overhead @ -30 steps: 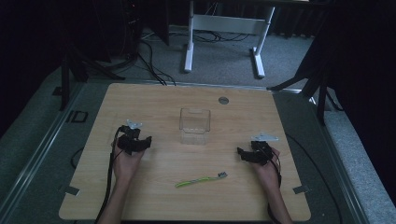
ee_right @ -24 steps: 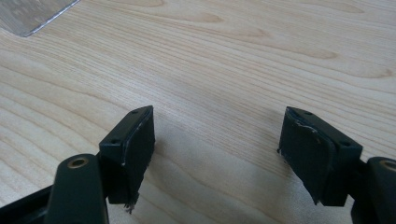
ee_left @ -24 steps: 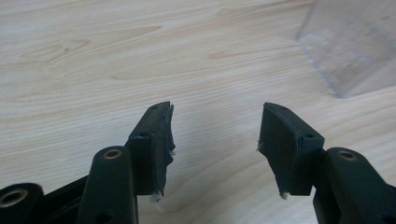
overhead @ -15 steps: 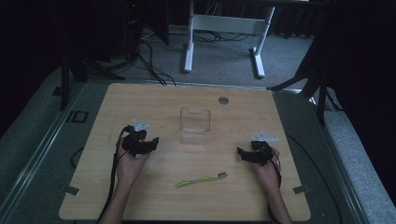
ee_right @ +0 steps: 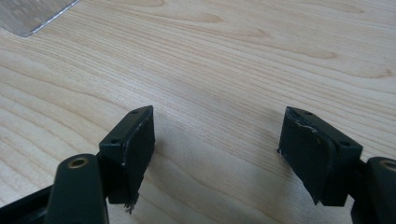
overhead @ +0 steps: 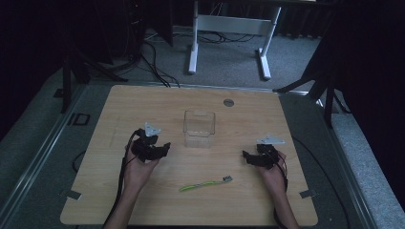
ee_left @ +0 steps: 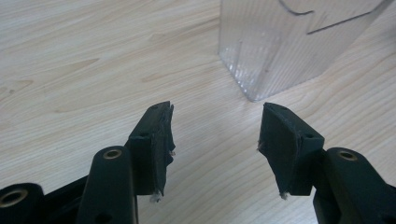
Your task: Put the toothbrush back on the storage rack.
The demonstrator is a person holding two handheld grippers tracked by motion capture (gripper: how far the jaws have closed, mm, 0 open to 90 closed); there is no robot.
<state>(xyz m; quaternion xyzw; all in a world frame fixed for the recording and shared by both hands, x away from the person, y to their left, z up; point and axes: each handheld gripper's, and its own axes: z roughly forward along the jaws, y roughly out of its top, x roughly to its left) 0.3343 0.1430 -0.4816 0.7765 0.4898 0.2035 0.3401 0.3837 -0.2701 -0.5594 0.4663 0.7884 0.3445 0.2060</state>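
The left gripper [overhead: 165, 146] has been shifted toward the clear ribbed container [overhead: 199, 129], apparently empty; both grippers' jaws are held apart.

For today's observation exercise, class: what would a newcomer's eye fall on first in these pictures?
Probably the clear plastic box standing upright near the middle of the wooden table, and the green toothbrush lying flat nearer the person. On either side sit the left gripper and right gripper, both open and holding nothing.
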